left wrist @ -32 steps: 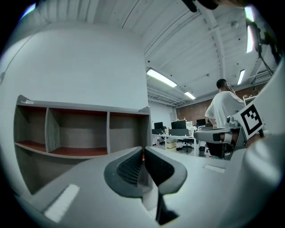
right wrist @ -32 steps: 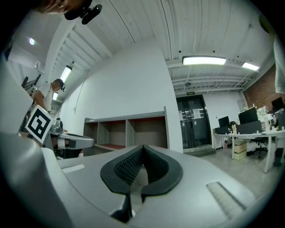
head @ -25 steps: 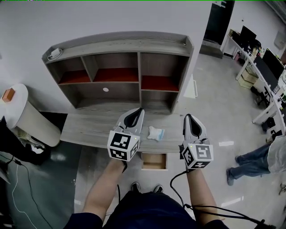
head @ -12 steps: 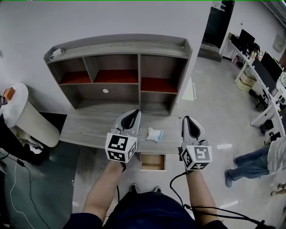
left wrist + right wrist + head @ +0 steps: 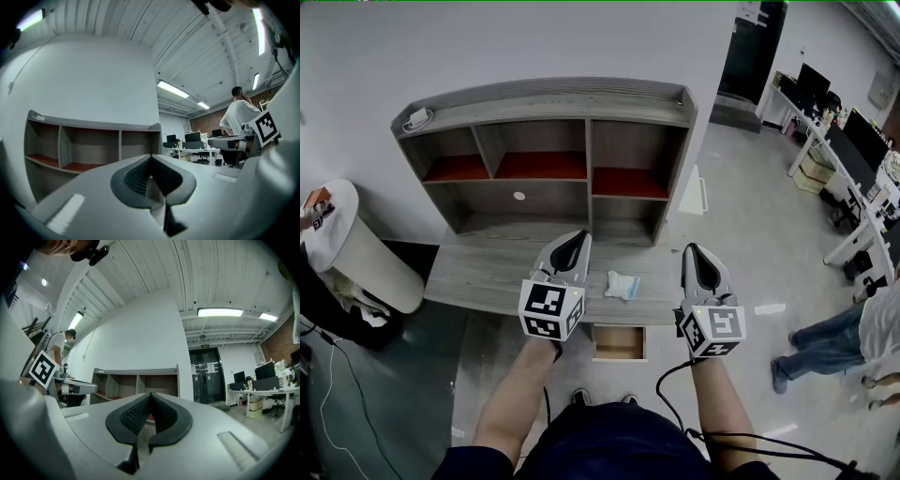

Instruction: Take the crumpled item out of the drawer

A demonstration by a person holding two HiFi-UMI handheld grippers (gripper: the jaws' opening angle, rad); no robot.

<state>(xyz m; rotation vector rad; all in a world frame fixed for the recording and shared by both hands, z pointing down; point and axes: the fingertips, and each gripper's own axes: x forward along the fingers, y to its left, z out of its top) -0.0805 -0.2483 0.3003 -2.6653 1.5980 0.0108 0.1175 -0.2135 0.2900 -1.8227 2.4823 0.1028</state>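
Holding the left gripper (image 5: 573,247) and right gripper (image 5: 699,260) pinched tight on nothing, flanking the crumpled item (image 5: 623,284) lying on the desk (image 5: 487,277) just behind the open drawer (image 5: 619,344), likely risking knocking it in by sweeping either low

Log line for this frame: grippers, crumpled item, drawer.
left gripper: shut, empty | right gripper: shut, empty | crumpled item: on desk top, free of both grippers | drawer: open, nothing seen inside
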